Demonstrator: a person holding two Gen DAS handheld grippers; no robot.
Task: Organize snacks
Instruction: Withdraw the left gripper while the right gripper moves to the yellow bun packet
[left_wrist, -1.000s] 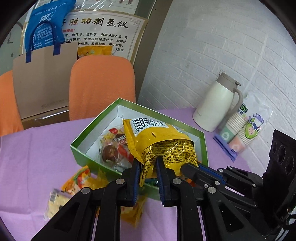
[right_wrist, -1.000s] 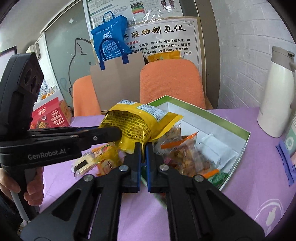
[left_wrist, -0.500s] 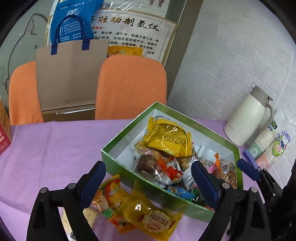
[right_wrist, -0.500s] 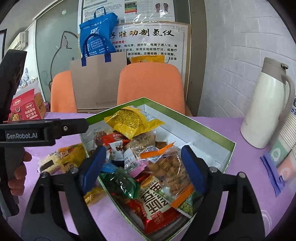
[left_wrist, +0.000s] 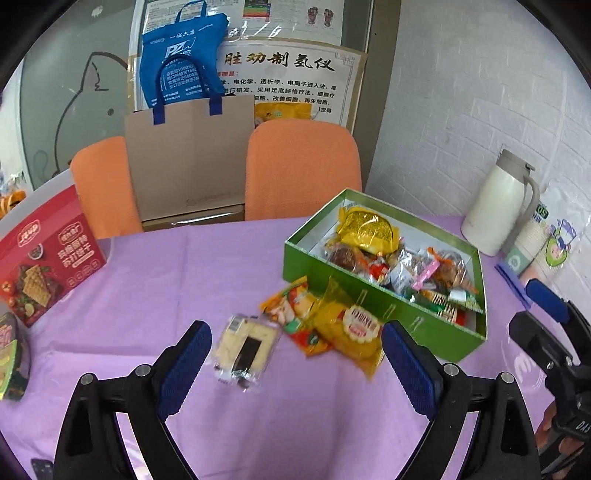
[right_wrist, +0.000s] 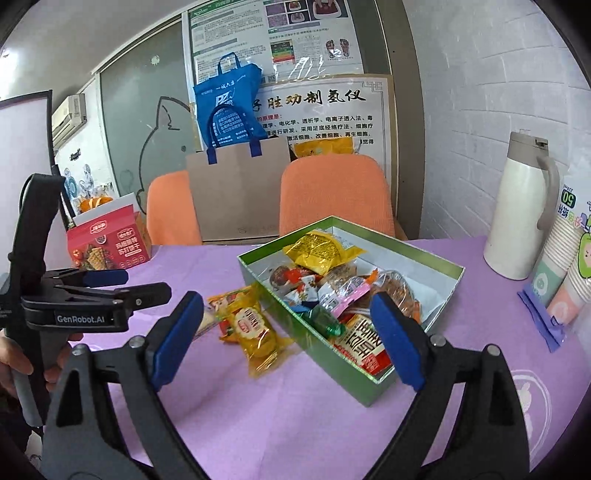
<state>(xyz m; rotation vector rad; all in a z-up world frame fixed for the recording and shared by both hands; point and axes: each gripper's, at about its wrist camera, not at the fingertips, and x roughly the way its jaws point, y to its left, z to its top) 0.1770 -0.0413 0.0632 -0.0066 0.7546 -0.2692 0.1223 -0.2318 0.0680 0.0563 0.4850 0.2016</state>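
Done: green box (left_wrist: 384, 306) held most snacks.
Left: three packets (left_wrist: 325, 325) lay beside it on the table (left_wrist: 184, 266).
My tongs: left tongs (left_wrist: 295, 358) and right tongs (right_wrist: 291, 332) both gaped, empty.

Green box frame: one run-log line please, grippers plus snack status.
left gripper: open, empty | right gripper: open, empty | green box: holds snacks | loose on tablecloth: cake pack, yellow pack, orange pack

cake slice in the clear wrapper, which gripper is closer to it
Left. The left gripper hovers open right over the cake slice; the right gripper sits further right, by the green box.
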